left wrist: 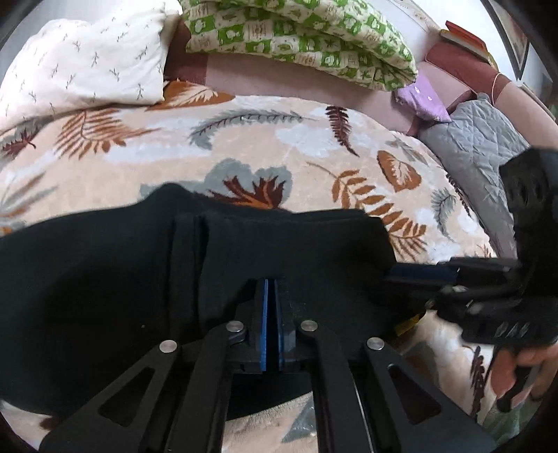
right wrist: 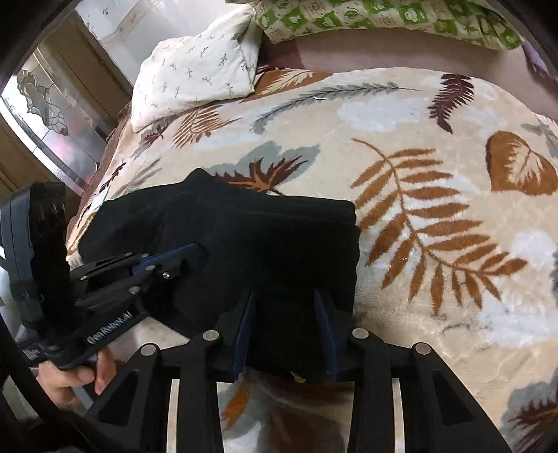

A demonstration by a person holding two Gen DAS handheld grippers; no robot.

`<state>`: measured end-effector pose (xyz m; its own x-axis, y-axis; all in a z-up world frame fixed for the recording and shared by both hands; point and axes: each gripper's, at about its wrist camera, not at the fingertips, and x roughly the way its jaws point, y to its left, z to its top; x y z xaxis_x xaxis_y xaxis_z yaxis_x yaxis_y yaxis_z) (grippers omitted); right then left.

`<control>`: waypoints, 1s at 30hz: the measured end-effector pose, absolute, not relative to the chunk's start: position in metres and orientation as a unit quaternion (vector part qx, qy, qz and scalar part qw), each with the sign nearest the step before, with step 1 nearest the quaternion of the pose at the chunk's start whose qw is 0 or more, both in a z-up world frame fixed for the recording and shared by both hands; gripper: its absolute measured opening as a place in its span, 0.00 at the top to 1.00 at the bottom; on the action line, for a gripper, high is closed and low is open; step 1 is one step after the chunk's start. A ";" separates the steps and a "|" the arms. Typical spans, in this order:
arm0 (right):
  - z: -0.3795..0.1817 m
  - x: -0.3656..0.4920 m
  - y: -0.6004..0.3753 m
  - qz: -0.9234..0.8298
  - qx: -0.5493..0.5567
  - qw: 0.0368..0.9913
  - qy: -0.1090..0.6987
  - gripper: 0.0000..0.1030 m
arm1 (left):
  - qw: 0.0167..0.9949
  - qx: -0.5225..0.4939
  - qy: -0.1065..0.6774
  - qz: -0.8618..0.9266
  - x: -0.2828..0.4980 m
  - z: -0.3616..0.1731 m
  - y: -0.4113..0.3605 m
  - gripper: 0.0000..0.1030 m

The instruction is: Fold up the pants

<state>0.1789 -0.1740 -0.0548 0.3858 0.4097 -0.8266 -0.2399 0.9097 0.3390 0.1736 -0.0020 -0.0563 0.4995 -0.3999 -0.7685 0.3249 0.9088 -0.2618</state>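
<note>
Black pants lie folded into a thick dark bundle on a leaf-patterned blanket. My left gripper rests on top of the bundle near its front edge, blue pads together; no fabric shows between them. From the right wrist view the same left gripper comes in from the left, its tip on the cloth. My right gripper straddles the near right end of the bundle, and black fabric fills the gap between its two fingers. It enters the left wrist view from the right.
The beige blanket covers the bed around the pants. A white pillow and a green-patterned quilt lie at the back. A grey quilted cover and a purple cloth sit at the far right. A hand holds the left gripper.
</note>
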 end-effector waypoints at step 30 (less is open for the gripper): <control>-0.070 0.164 -0.167 0.211 0.082 0.824 0.519 0.67 | 0.856 -0.047 0.454 -0.242 0.169 -0.070 0.008 0.96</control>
